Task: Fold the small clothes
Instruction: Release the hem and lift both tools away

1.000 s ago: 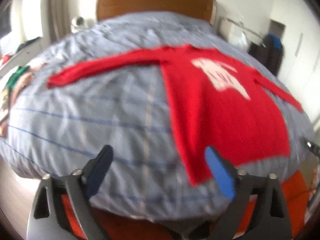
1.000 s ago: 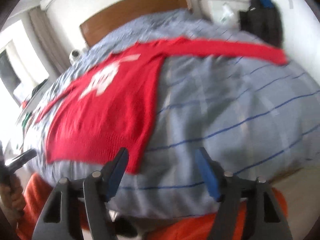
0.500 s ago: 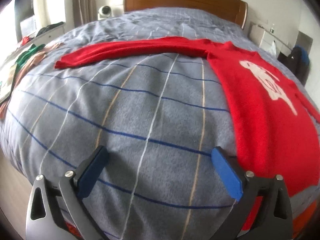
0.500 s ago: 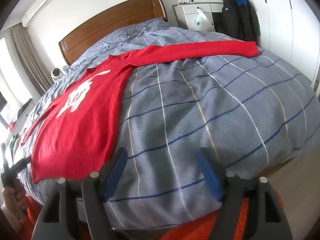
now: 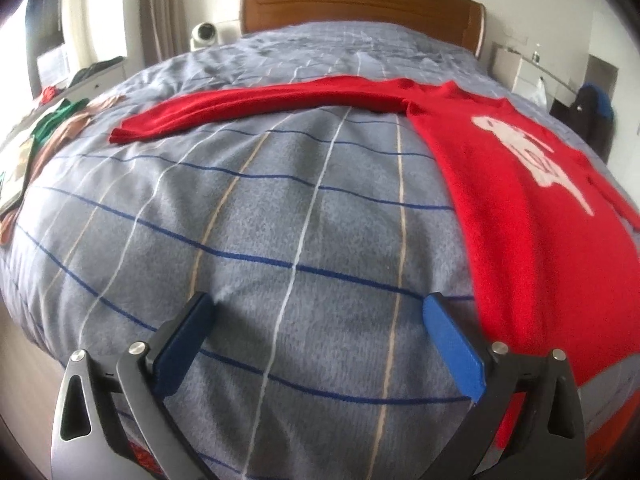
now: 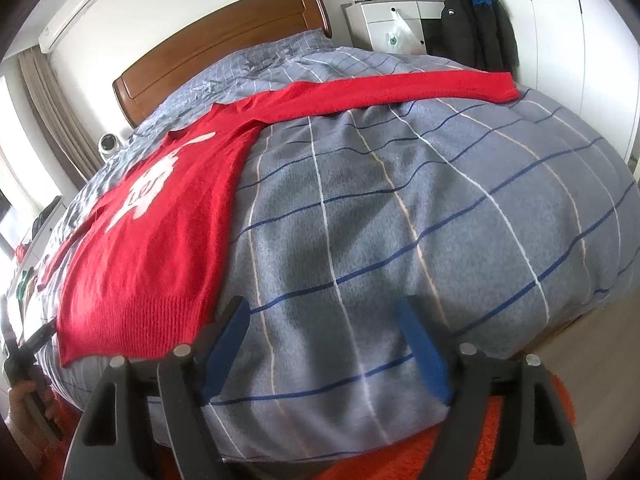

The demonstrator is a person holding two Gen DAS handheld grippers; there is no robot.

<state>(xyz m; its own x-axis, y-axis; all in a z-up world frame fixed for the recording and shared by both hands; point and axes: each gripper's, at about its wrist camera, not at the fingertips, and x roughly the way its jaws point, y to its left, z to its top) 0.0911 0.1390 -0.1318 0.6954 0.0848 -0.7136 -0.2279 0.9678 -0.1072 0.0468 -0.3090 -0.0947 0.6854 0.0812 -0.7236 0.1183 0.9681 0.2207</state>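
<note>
Both pairs of jaws stand apart with only bedding behind them and nothing gripped. On the left gripper (image 5: 318,328) the blue pads (image 5: 454,352) are spread very wide; its jaws have just been opening over the grey checked duvet (image 5: 280,208). On the right gripper (image 6: 322,340) the gap is somewhat narrower, and those jaws have also just been opening, again with no cloth between them.

A red long-sleeved sweater (image 5: 532,216) lies face up and flat on the duvet, with a white figure (image 5: 532,156) on its chest and both sleeves stretched out sideways. In the left wrist view its body runs down the right side of the bed, its edge just beside the right-hand pad, while one sleeve (image 5: 248,106) reaches across toward the left. In the right wrist view the sweater (image 6: 160,248) fills the left part, its ribbed hem (image 6: 128,320) near the bed's front edge and just beside the left-hand finger; the other sleeve (image 6: 400,88) extends to the right, well apart from the gripper.

A wooden headboard (image 5: 360,8) stands at the far end of the bed. A small white camera-like device (image 5: 205,34) sits left of it. Other clothes (image 5: 60,120) lie at the bed's left edge. A dark jacket (image 6: 472,28) hangs by a white cabinet (image 6: 384,20). A hand (image 6: 28,404) holding the other gripper's handle shows at the lower left of the right wrist view.
</note>
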